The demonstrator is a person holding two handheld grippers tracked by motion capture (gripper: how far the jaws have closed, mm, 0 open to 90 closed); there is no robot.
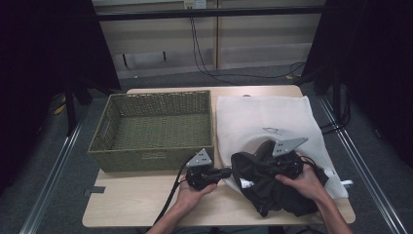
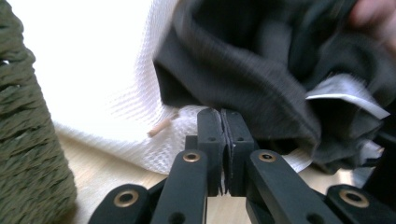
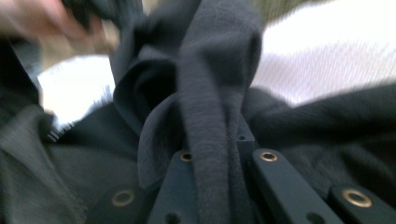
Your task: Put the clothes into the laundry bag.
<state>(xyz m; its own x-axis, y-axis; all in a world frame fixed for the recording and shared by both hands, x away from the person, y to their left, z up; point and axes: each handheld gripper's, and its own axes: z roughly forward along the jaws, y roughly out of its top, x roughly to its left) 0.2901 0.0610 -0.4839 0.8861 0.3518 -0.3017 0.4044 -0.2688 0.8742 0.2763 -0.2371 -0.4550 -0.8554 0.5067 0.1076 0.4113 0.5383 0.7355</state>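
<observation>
Dark grey crumpled garment sits bunched at the front right of the bench, lying over the near edge of the white mesh laundry bag. Right gripper is buried in it, fingers clamped on a fold of the cloth, hand low and pressed in from the near side. Left gripper lies level, pointing right, fingers pressed together just at the garment's left edge, nothing visibly between them. Green woven basket waits to the left, so the left hand is nearer it.
</observation>
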